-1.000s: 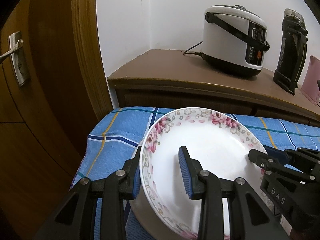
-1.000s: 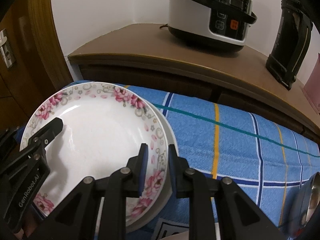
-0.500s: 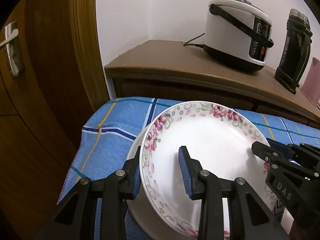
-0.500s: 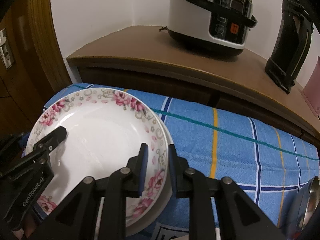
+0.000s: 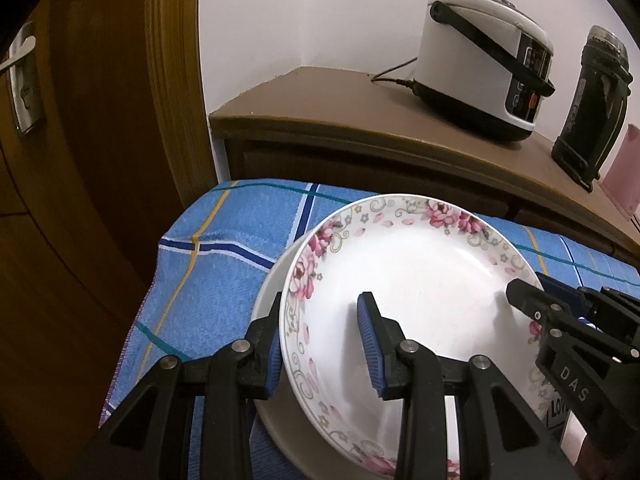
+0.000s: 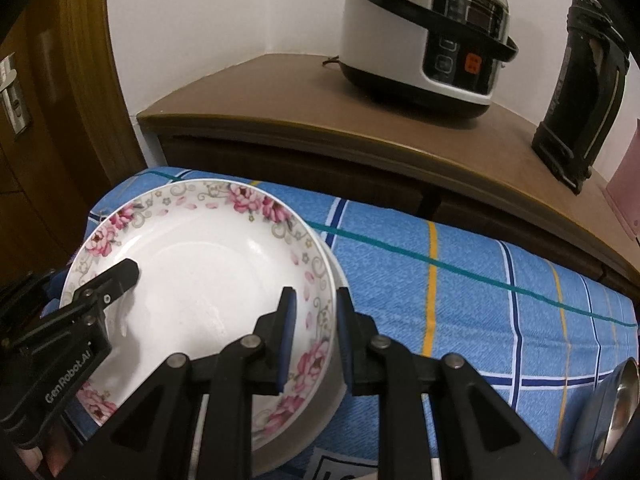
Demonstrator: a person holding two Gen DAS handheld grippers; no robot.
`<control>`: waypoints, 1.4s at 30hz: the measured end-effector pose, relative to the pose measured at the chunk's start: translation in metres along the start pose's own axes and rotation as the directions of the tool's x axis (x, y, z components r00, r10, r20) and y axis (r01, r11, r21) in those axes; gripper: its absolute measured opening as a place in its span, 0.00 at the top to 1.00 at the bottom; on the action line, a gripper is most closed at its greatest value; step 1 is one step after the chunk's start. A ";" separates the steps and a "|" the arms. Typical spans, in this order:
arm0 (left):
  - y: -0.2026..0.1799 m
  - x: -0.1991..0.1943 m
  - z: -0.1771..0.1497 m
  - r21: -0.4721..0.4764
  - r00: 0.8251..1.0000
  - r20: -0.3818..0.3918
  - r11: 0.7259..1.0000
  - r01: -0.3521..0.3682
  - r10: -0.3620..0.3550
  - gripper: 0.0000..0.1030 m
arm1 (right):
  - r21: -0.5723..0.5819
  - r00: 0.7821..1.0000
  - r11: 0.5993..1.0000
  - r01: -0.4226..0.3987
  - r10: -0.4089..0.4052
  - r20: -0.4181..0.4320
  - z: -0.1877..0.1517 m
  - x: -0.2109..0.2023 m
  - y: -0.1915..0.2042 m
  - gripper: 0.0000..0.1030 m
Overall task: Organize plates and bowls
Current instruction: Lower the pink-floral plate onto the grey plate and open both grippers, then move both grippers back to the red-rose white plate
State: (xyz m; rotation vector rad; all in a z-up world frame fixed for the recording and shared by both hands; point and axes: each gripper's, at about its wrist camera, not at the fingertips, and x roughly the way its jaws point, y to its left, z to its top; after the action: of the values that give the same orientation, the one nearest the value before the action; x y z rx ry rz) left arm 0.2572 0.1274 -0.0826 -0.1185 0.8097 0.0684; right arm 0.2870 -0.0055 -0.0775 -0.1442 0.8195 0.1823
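Since the earlier frames both wrist views have risen and drawn back slightly, so more of the blue checked cloth [image 5: 224, 264] shows beyond the dishes, while the grips look unchanged. The flowered plate [image 5: 416, 292] sits on top of a plain white plate [image 5: 276, 280] whose edge peeks out beneath it on both sides. From the pictures one cannot tell whether the stack rests on the cloth or is held just above it.

The left gripper [image 5: 326, 344] straddles the plate's left rim: one of its blue-padded fingers [image 5: 370, 340] lies inside the dish and the other outside, set fairly wide apart, and whether they press the rim cannot be told. The right gripper [image 6: 314, 334] has its fingers [image 6: 286, 332] drawn close together on the plate's right rim, one inside and one outside, clamping it.

The cloth covers the worktop [image 6: 480, 300], and the stack sits near its left end. At the lower right edge of the right wrist view a metal bowl [image 6: 612, 412] lies on the cloth. Behind stands a brown cabinet [image 5: 340, 108] carrying a white rice cooker [image 5: 480, 60] and a black flask [image 5: 592, 100]. A wooden door [image 5: 80, 160] is at the left.
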 end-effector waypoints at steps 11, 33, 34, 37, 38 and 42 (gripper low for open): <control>0.000 -0.012 -0.005 0.008 0.999 0.045 1.000 -0.019 0.019 0.39 | 0.024 1.000 1.000 -0.019 0.019 -0.002 -0.001 0.001 -0.004 0.77; 0.010 -0.034 -0.009 -0.041 0.989 0.145 0.999 -0.001 0.007 0.36 | 0.059 0.998 0.998 -0.037 0.034 0.059 -0.023 -0.050 -0.019 0.66; 0.010 -0.035 -0.009 -0.042 0.989 0.148 0.999 -0.001 0.007 0.36 | 0.064 0.997 0.997 -0.040 0.036 0.063 -0.026 -0.054 -0.021 0.66; 0.010 -0.038 -0.009 -0.044 0.987 0.161 0.999 -0.004 0.012 0.36 | 0.060 0.996 0.997 -0.038 0.033 0.081 -0.034 -0.068 -0.025 0.66; 0.010 -0.038 -0.009 -0.045 0.986 0.163 0.999 -0.007 0.014 0.36 | 0.058 0.996 0.998 -0.038 0.033 0.089 -0.037 -0.072 -0.025 0.66; 0.011 -0.042 -0.011 -0.054 0.983 0.179 0.998 -0.019 0.028 0.36 | 0.040 0.994 0.999 -0.033 0.029 0.104 -0.052 -0.091 -0.035 0.66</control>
State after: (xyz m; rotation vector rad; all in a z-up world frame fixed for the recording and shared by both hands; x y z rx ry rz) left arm 0.2193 0.1365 -0.0601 -0.1495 0.6288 0.1210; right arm 0.1972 -0.0592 -0.0436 -0.0815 0.7218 0.2003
